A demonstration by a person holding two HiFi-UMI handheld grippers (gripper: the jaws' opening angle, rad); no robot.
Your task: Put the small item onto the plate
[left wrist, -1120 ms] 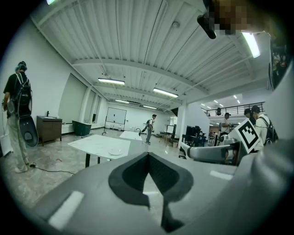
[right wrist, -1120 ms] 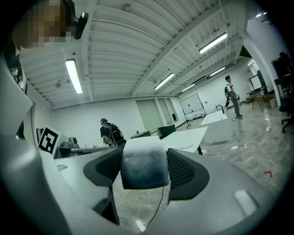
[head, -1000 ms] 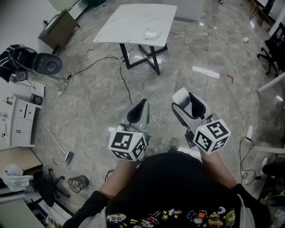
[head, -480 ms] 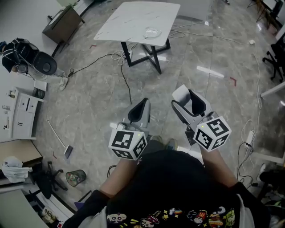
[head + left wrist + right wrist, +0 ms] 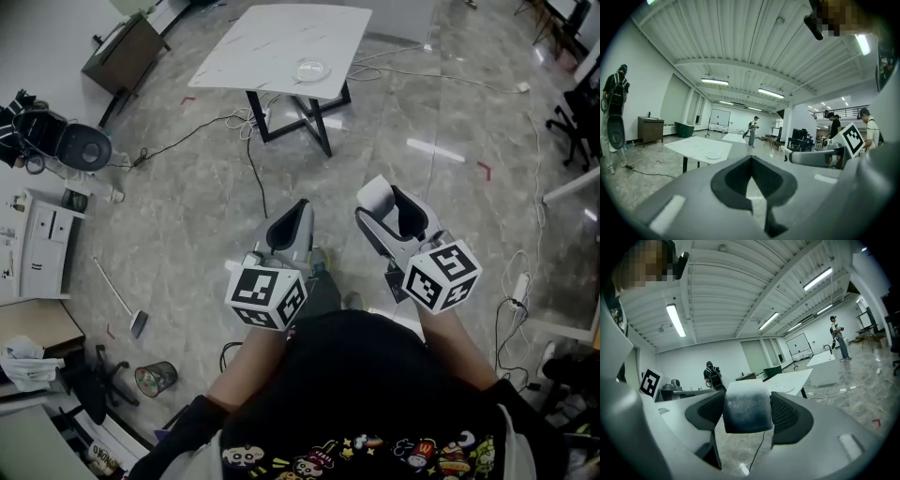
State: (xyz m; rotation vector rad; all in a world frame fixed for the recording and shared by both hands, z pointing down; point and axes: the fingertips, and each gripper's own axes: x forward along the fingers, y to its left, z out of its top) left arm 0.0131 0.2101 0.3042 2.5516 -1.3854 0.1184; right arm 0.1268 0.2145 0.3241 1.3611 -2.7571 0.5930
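While both units are held close in front of the person's black printed shirt (image 5: 356,394), the right hand-held gripper (image 5: 386,202) is clenched on the small item, a white rounded block with a greyish lower part (image 5: 378,195). In the right gripper view the block (image 5: 746,409) sits squarely between the two black ribbed pads (image 5: 786,414), touching both.

The left hand-held gripper (image 5: 298,212) is clenched on nothing. In the left gripper view its dark pads (image 5: 729,176) meet at the tips, with only floor visible through the gap below them.

Both units point forward, above the grey marble-pattern floor (image 5: 187,216). They are side by side and apart.

A black cable (image 5: 255,173) runs across the floor toward the white marble-look rectangular worktop on black crossed legs (image 5: 272,47).

The small round pale plate (image 5: 309,69) lies on the worktop near its front edge, well apart from the block. The same plate (image 5: 712,155) shows in the left gripper view.
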